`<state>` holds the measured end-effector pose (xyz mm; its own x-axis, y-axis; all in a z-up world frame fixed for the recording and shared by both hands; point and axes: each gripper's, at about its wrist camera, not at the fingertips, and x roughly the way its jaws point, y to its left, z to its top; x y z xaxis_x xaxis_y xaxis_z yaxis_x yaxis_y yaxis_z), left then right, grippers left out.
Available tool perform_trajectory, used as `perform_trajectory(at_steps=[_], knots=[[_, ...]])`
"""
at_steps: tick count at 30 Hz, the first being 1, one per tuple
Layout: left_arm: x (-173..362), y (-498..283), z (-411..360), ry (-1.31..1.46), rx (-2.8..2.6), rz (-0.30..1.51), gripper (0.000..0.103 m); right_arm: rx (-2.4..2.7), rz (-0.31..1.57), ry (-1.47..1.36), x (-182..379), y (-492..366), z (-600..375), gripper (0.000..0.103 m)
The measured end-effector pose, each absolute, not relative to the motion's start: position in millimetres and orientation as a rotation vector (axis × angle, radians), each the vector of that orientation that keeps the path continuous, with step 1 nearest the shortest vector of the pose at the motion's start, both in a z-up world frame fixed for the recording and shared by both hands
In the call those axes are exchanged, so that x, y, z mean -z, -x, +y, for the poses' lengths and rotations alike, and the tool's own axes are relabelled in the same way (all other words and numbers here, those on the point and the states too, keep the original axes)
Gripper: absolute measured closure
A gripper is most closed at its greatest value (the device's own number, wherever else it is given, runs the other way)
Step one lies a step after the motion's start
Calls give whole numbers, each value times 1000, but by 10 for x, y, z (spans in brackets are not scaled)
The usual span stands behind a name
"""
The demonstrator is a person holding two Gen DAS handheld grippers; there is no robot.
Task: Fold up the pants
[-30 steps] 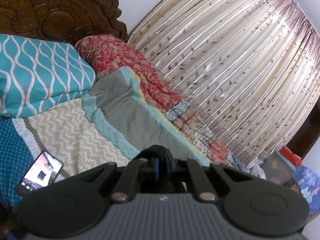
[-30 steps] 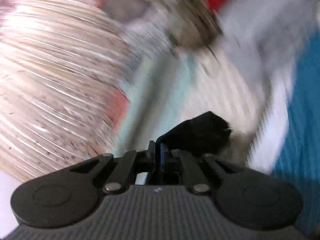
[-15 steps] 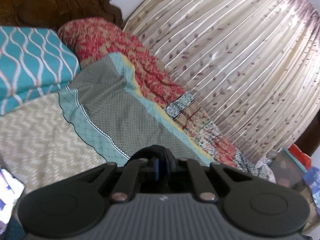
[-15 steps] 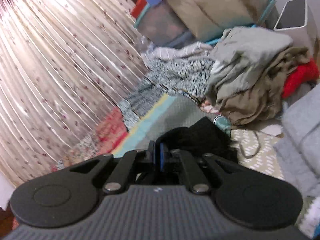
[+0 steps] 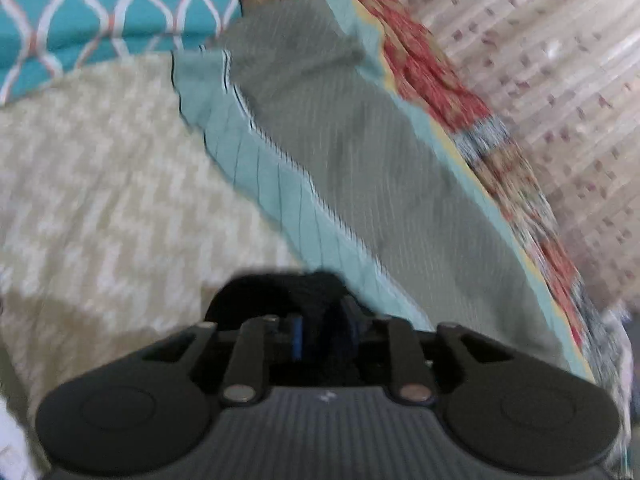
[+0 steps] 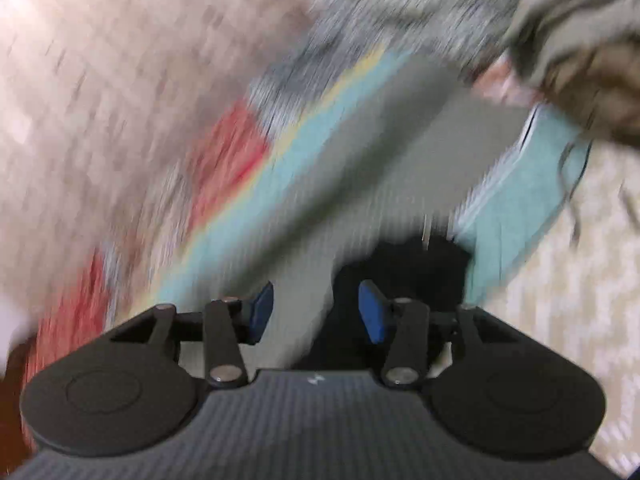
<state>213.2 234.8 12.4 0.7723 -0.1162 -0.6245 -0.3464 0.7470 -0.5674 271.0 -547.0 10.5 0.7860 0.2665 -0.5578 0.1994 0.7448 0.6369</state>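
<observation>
The black pants [image 5: 272, 292] bunch up low over the beige bedspread, just ahead of my left gripper [image 5: 324, 334]. Its jaws are opening: the blue pads [image 5: 296, 336] stand a little apart, and dark cloth still lies in the gap without being squeezed. In the right wrist view, more of the black pants [image 6: 416, 268] rests on the bed beside the right-hand pad [image 6: 372, 316]. My right gripper [image 6: 316, 312] is opening too. The gap between its pads is wide and shows bare bedding. Both views are blurred by motion.
The bed has a beige zigzag spread [image 5: 100, 184] and a grey band with a teal border [image 5: 360, 152]. A teal patterned pillow [image 5: 100, 4] and red floral bedding [image 5: 420, 60] lie at its head. A pleated curtain [image 5: 540, 60] runs along the far side. A heap of clothes [image 6: 580, 40] is at the upper right.
Both grippers have dropped toward the bed and now tilt down at it. Both pairs of jaws, shut on the black cloth before, have parted, the right far wider. The phone has left view.
</observation>
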Motion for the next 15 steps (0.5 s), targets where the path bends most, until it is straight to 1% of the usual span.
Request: perform_trajectory(at_steps=[2,4,6,8,10,11,12,13,15], knots=[[-114,-1802,2369,701,-106,692,65,-161,768,-699,148,-2425,-5373,52],[-150,-1435,2403,672,-76,690,56,-228,851,-656,373,-2164,-5263,51],[-207,-1052,2448,649,-65,682,49,-272,913,-564,527,-1963,-5098,48],[-230,-758,2511,685,-74,687,30,-300,945,-502,623,-1768,-4926,46],[-159,-563,2550,758,-53,715,26,-312,926,-504,644,-1573,-4829,48],[-110,-499,2538,786,-33,729,26,-331,936,-518,644,-1510,-4792,55],[-60,-463,2510,802,-15,743,26,-335,957,-538,647,-1453,-4762,77],[-22,-471,2482,806,-9,751,27,-315,956,-552,625,-1386,-4757,80],[41,-506,2386,809,16,755,36,-273,912,-605,517,-1222,-4838,84]])
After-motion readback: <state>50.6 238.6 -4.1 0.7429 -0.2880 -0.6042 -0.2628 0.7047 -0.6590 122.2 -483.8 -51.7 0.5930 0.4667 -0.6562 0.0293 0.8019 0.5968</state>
